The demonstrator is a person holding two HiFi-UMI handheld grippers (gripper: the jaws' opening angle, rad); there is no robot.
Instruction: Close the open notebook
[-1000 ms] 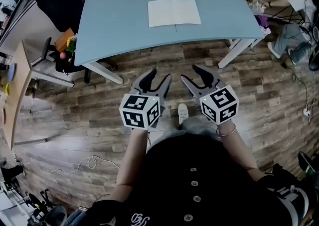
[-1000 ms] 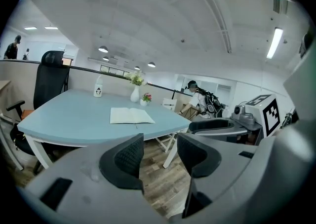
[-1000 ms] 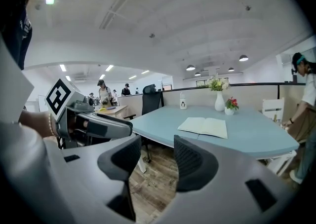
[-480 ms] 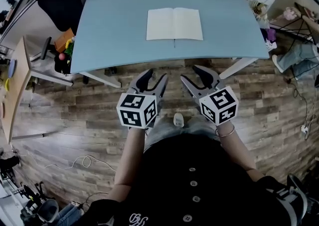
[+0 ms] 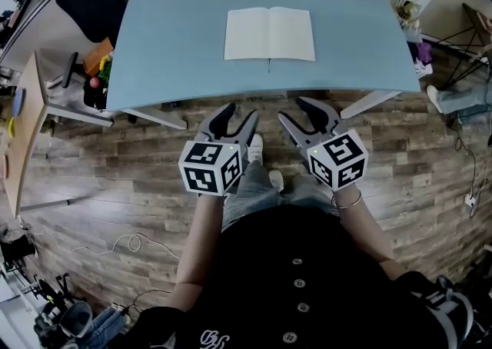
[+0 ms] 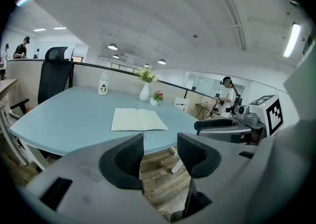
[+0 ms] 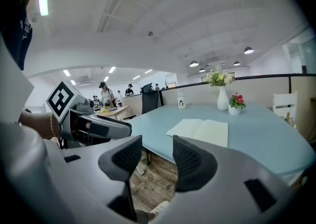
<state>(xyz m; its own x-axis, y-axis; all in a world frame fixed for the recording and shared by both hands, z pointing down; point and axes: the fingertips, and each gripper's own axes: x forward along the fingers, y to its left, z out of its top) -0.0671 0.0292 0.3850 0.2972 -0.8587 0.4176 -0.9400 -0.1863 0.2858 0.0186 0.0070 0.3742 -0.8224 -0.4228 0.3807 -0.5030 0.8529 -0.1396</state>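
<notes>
Stepped nearer since a second ago to the notebook, lying open and flat midway across the blue table, untouched. Holding left gripper and right gripper side by side over the wood floor, short of the table edge, each pair of jaws spread with nothing between.

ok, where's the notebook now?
In the head view the notebook lies open at the middle of the blue table, ahead of the left gripper and right gripper, both over the floor.
</notes>
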